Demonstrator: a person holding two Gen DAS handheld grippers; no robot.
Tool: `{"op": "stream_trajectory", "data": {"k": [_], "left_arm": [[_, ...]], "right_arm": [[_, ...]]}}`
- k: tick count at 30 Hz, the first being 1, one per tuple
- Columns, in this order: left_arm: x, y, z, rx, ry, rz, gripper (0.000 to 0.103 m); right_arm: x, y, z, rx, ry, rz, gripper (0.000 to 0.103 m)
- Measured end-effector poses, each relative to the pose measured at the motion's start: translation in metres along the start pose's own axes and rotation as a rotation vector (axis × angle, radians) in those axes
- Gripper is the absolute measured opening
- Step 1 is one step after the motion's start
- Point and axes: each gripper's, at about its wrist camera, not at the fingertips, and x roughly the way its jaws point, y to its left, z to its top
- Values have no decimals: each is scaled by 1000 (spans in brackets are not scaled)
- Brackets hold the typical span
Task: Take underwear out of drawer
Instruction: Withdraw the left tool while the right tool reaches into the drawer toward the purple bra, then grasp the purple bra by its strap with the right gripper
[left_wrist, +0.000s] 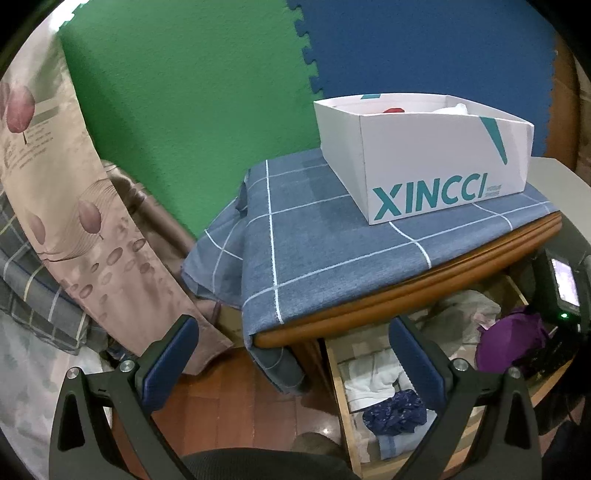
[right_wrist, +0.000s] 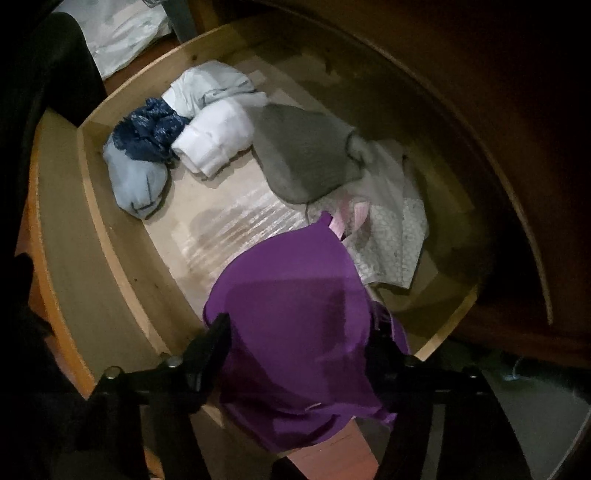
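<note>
The wooden drawer (right_wrist: 122, 236) stands pulled out under the cabinet top. My right gripper (right_wrist: 299, 332) is shut on a purple piece of underwear (right_wrist: 295, 325) and holds it above the drawer's near right part. The purple underwear (left_wrist: 506, 343) also shows in the left wrist view, at the right over the open drawer (left_wrist: 340, 387). In the drawer lie a dark blue lace piece (right_wrist: 147, 129), white pieces (right_wrist: 214, 140), a light blue piece (right_wrist: 136, 177), a grey piece (right_wrist: 303, 155) and a pale lace piece (right_wrist: 391, 236). My left gripper (left_wrist: 295, 354) is open and empty, to the left of the drawer.
A white XINCCI box (left_wrist: 424, 155) stands on the blue checked cloth (left_wrist: 314, 236) that covers the cabinet top. A bed with patterned bedding (left_wrist: 55, 192) is at the left. Green and blue foam mats (left_wrist: 207, 92) line the wall. The floor (left_wrist: 229, 398) is wooden.
</note>
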Motion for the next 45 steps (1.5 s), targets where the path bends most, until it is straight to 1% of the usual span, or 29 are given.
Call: {"op": "stream_trajectory", "data": {"k": [1, 2, 3, 5, 7, 8, 10, 13, 14, 15, 17, 20, 22, 24, 27, 29, 30, 31, 32, 33, 34, 36, 37, 40, 41, 43, 45], "left_arm": [[0, 0, 0, 0, 1, 0, 102], [1, 0, 0, 1, 3, 5, 102], [2, 0, 0, 2, 7, 11, 102], [3, -1, 0, 2, 11, 20, 102], [3, -1, 0, 3, 11, 25, 102], [3, -2, 0, 5, 12, 28, 102], [3, -2, -1, 11, 13, 38, 102], [3, -3, -1, 16, 13, 45, 102], [4, -3, -1, 17, 17, 47, 102], [5, -3, -1, 17, 19, 49, 102], [5, -3, -1, 18, 18, 48, 102], [6, -4, -1, 22, 13, 57, 102], [6, -4, -1, 25, 12, 61, 102], [6, -5, -1, 25, 13, 62, 102], [6, -5, -1, 25, 13, 60, 102], [7, -4, -2, 25, 17, 61, 102], [7, -5, -2, 25, 17, 61, 102], [6, -4, -2, 26, 16, 63, 102], [6, -5, -2, 28, 15, 63, 102], [6, -4, -2, 28, 15, 63, 102], [6, -5, -3, 30, 16, 64, 102], [6, -5, -3, 31, 17, 66, 102], [6, -5, -3, 31, 16, 64, 102], [6, -5, -3, 34, 15, 66, 102], [6, -6, -3, 36, 15, 67, 102], [6, -7, -4, 42, 15, 72, 102], [7, -7, -4, 47, 18, 74, 102]], "right_arm": [[-6, 2, 0, 7, -15, 8, 58], [-16, 3, -1, 15, -44, 21, 52], [-21, 4, -2, 21, -59, 28, 39], [-35, 1, -3, 56, -93, 65, 33], [-45, -2, -5, 86, -116, 83, 31], [-48, -5, -4, 108, -128, 91, 27], [-56, -7, -7, 146, -160, 108, 10], [-66, -9, -9, 206, -206, 147, 6], [-69, -9, -10, 214, -213, 153, 3], [-67, -8, -11, 220, -212, 156, 3], [-62, -6, -11, 212, -190, 152, 3], [-55, -1, -8, 183, -147, 186, 4], [-46, 4, -3, 157, -108, 195, 5], [-38, 5, 1, 151, -74, 181, 7], [-33, 8, 8, 105, -58, 108, 11], [-30, 6, 14, 106, -26, 135, 15], [-32, 5, 15, 110, -22, 152, 22], [-35, 3, 17, 116, -21, 195, 30], [-35, 2, 17, 120, -8, 236, 52], [-35, 2, 17, 121, 13, 268, 72], [-34, 3, 16, 120, 30, 279, 74], [-34, 6, 13, 105, 55, 304, 74], [-34, 8, 11, 88, 63, 302, 74], [-27, 15, 10, 39, 88, 194, 74], [-24, 15, 10, 39, 94, 190, 74], [-19, 16, 11, 52, 92, 233, 74], [-16, 19, 12, 39, 75, 228, 72]]}}
